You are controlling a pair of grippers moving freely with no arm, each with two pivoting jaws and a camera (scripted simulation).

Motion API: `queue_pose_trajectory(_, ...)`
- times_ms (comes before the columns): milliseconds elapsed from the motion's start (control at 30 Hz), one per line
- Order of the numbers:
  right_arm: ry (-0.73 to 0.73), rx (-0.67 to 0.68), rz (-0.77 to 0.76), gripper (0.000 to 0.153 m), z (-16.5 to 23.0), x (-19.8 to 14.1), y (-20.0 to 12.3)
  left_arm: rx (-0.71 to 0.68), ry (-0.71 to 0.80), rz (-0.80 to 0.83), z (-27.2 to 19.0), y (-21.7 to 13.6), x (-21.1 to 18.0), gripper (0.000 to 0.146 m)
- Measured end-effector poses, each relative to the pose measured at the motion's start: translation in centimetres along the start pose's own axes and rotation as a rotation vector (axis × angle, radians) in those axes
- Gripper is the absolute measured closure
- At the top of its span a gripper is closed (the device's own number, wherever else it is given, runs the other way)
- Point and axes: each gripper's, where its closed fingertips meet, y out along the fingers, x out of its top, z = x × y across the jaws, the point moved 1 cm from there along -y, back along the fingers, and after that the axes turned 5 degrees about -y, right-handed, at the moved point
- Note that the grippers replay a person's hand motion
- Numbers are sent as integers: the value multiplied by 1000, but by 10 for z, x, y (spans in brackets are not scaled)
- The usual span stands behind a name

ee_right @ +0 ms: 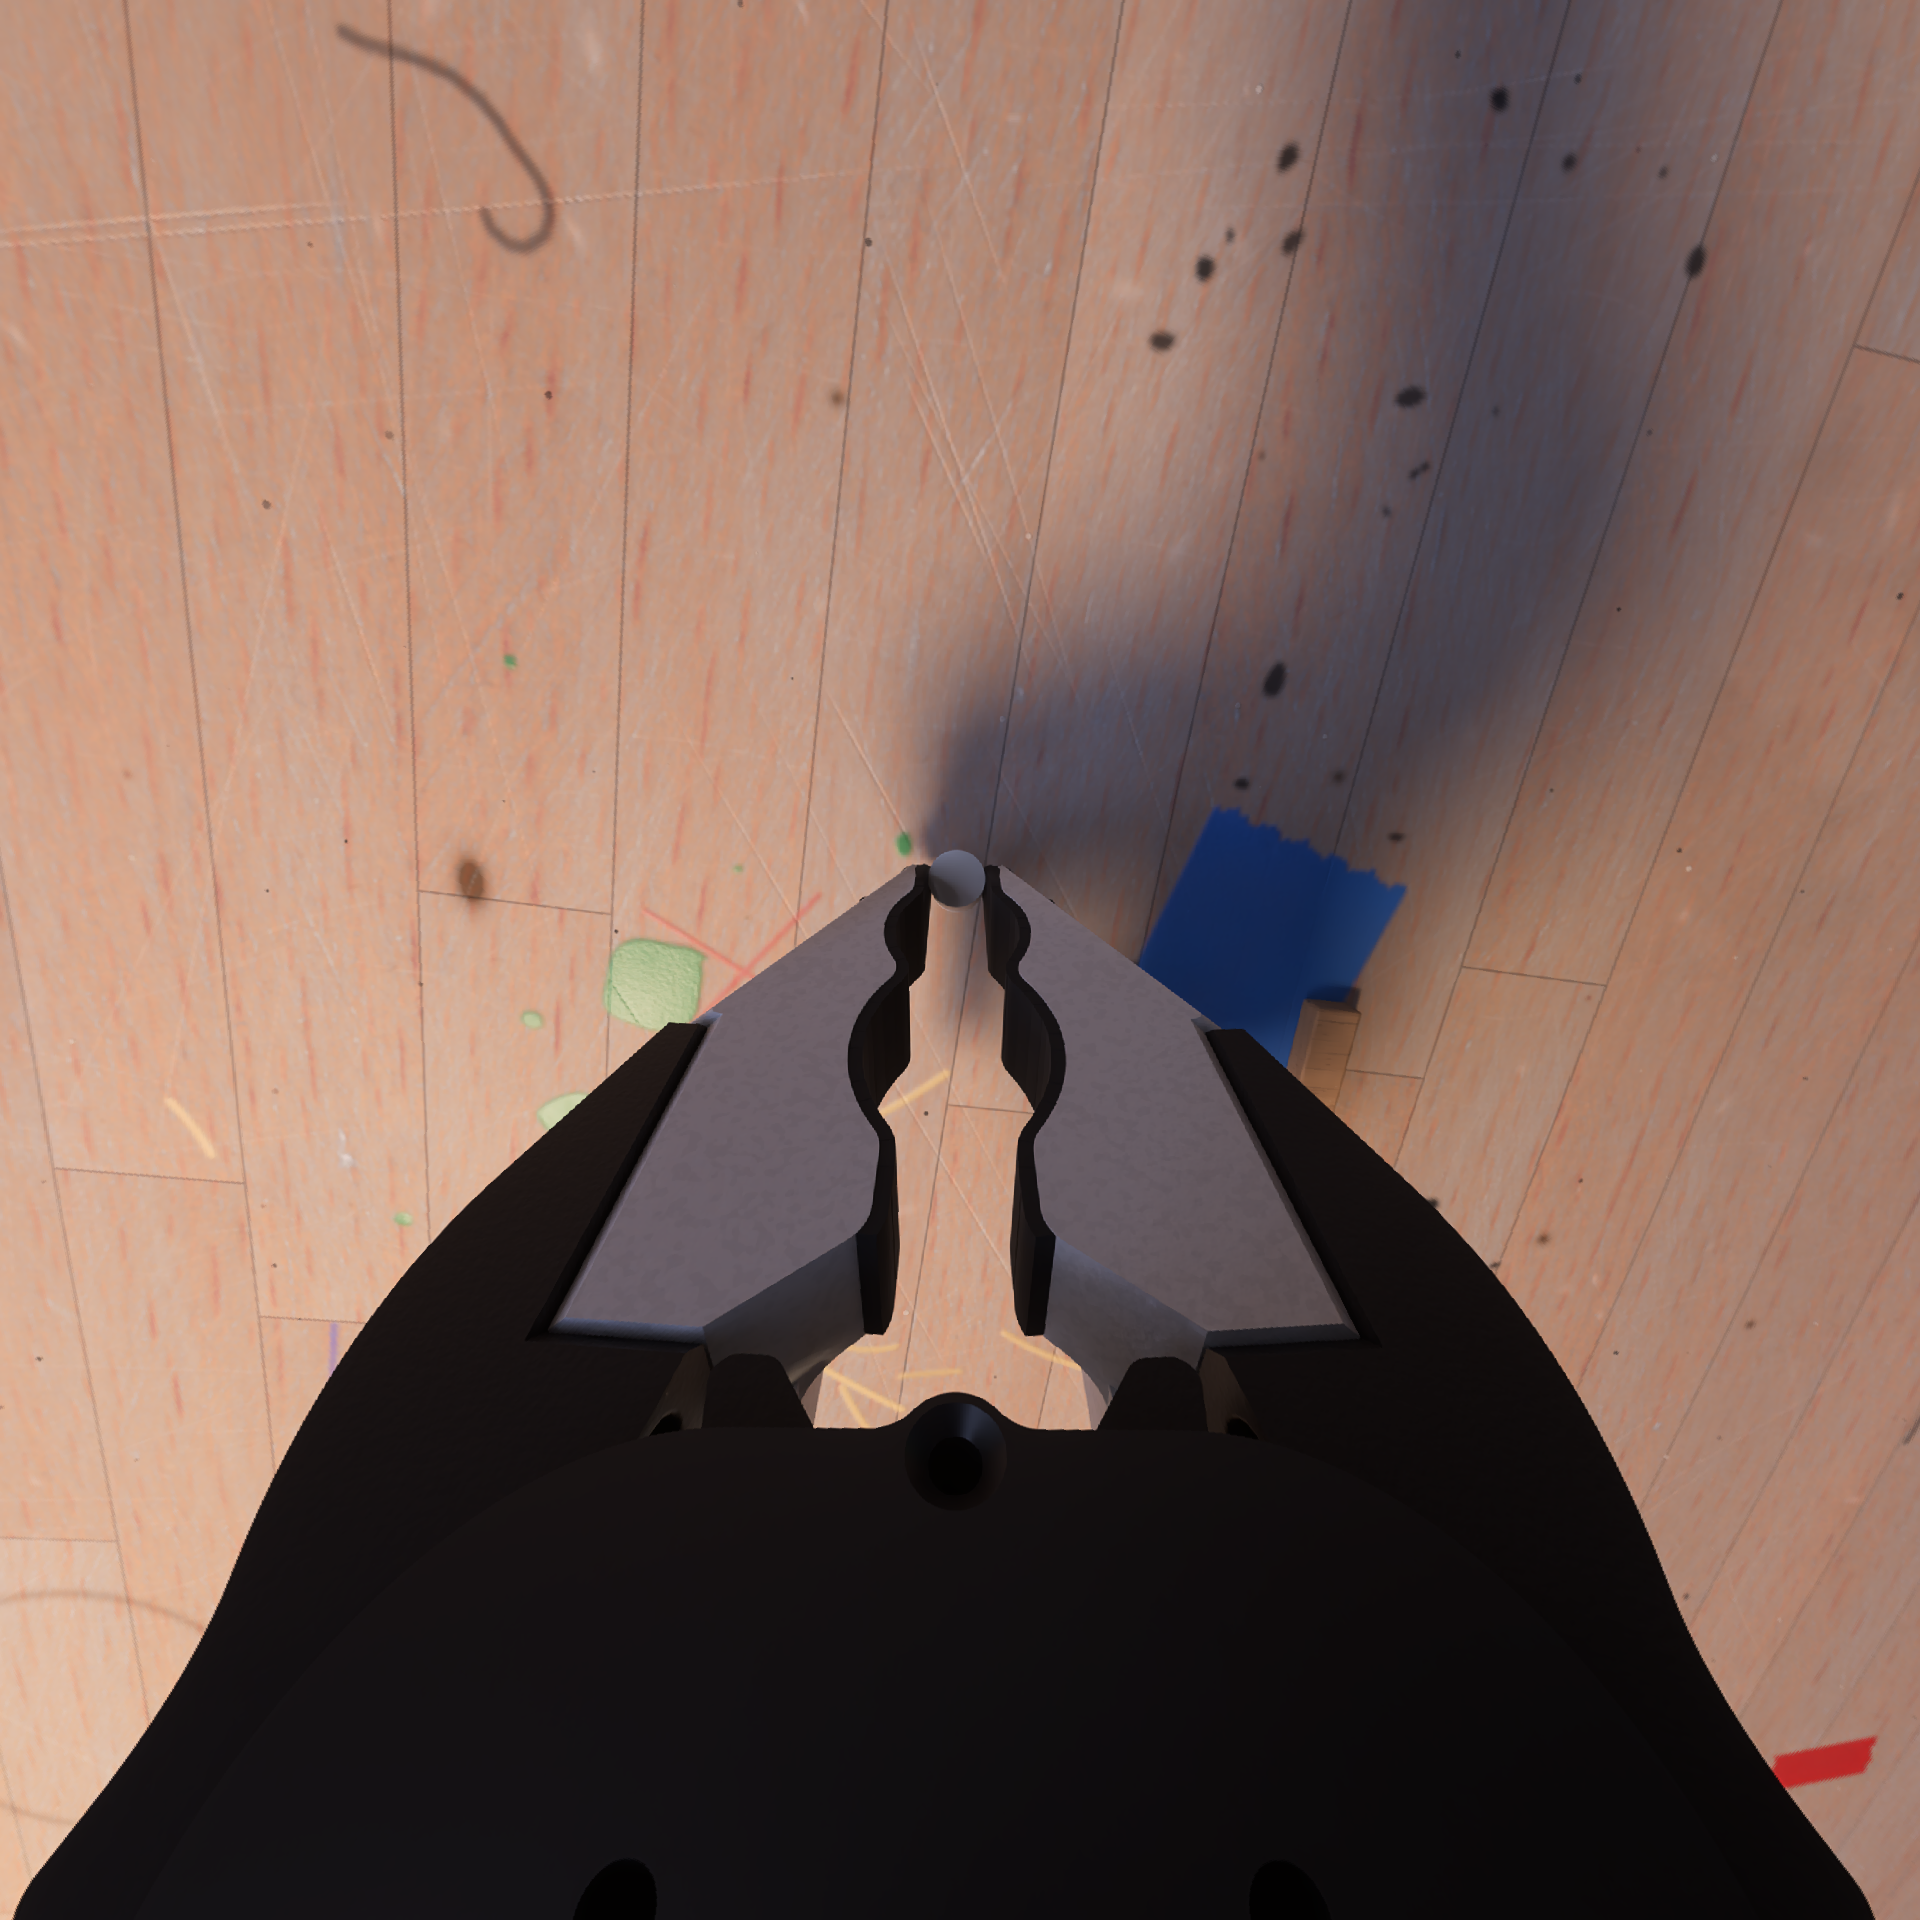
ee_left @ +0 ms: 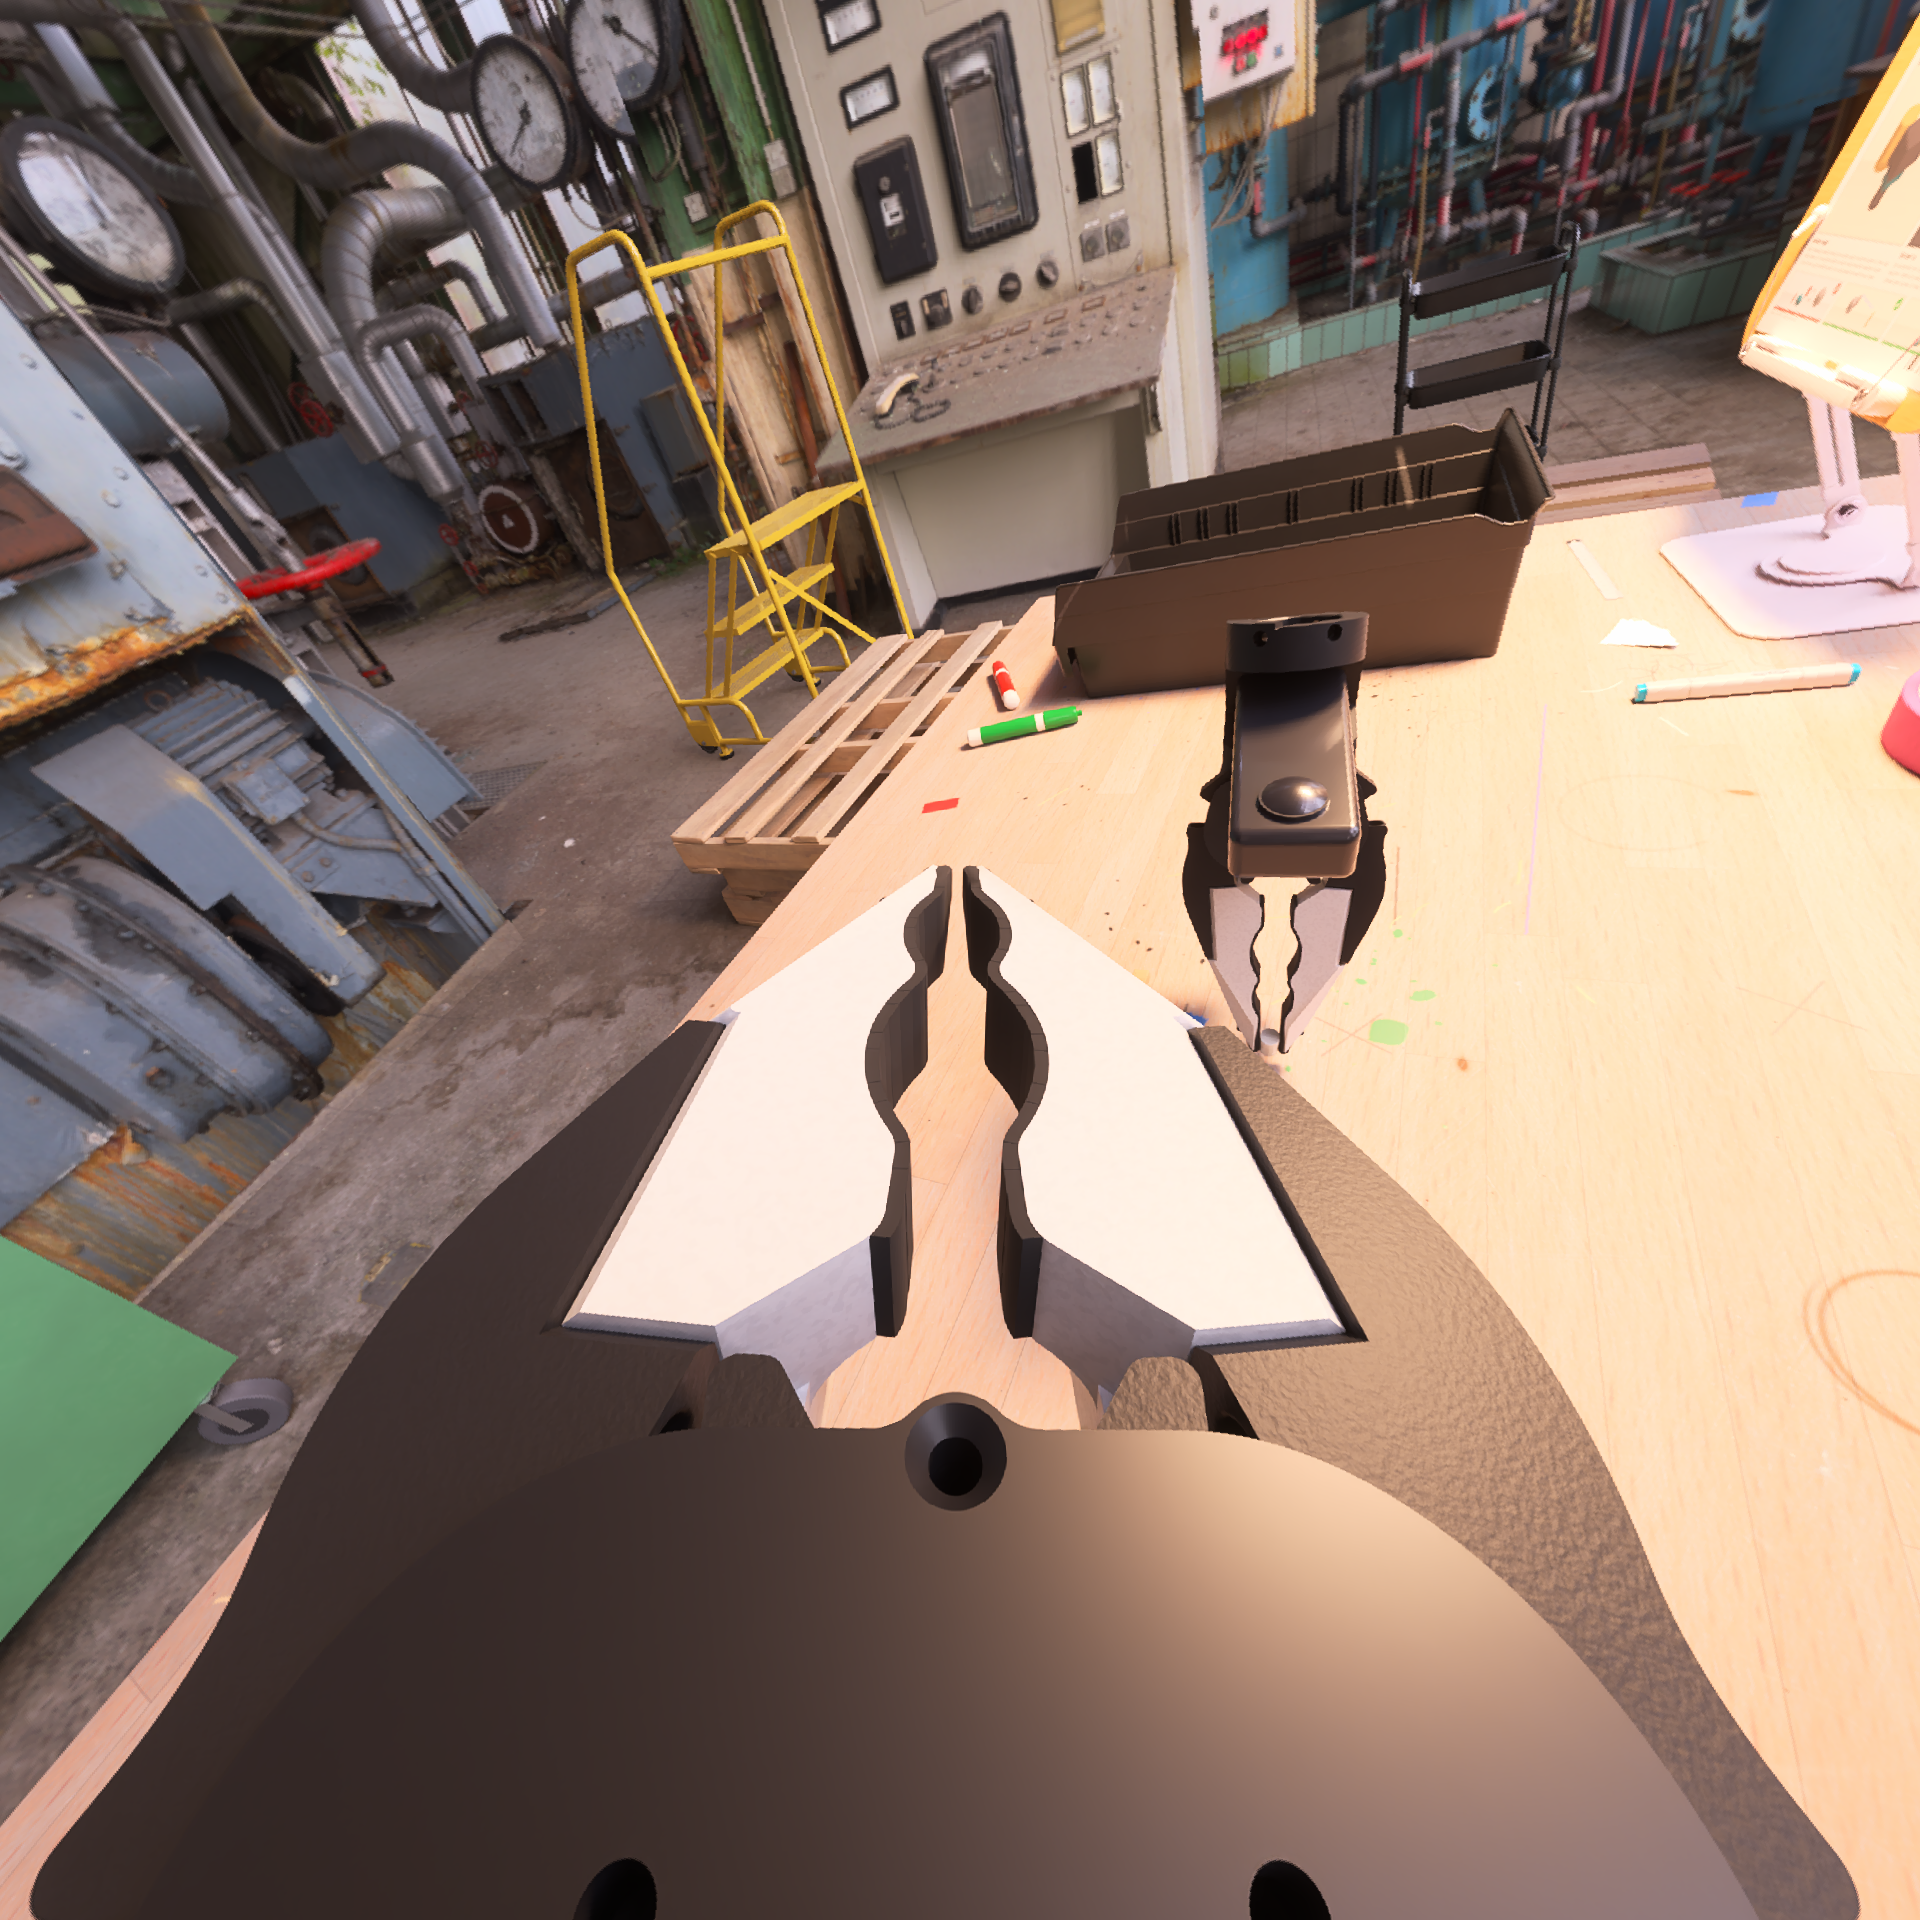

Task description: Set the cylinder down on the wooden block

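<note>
Your landmark is the workbench (ee_left: 1558, 1143), pale planks, paint-flecked. At its far edge lies a brown bin (ee_left: 1299, 582) on its side; near it on the bench, a green marker (ee_left: 1023, 724) and a red marker (ee_left: 1004, 686).

Left gripper (ee_left: 956, 883): it hovers over the bench's left edge, jaws nearly together, nothing between them, fingertips not quite touching.

Right gripper (ee_right: 956, 878): it points straight down at the bench, out toward the middle from the left one. Its tips are pinched on the cylinder (ee_right: 956, 876), a small pale grey piece seen end-on, held at the very ends of the fingers.

A patch of blue tape (ee_right: 1268, 925) is stuck on the bench just right of those fingers. Beside it, the wooden block (ee_right: 1325, 1039) is mostly hidden behind the right finger; only a tan sliver shows.

Risks, as you should judge them: the grip is shallow, so a jolt could let the cylinder slip or roll. The block is small and half hidden, so you could misjudge the sideways shift and land off its edge. Release it too high and it could bounce away.
</note>
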Motion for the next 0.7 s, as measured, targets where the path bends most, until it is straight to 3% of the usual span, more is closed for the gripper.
queue_pose_trajectory(433, 28, 48, -22, 143, 1, 1, 1, 101, -1, -50, 14, -31, 6, 144)
queue_pose_trajectory(700, -16, 3, -58, 143, -4, 2, 0, 111, -12, -28, 18, -24, 1, 144)
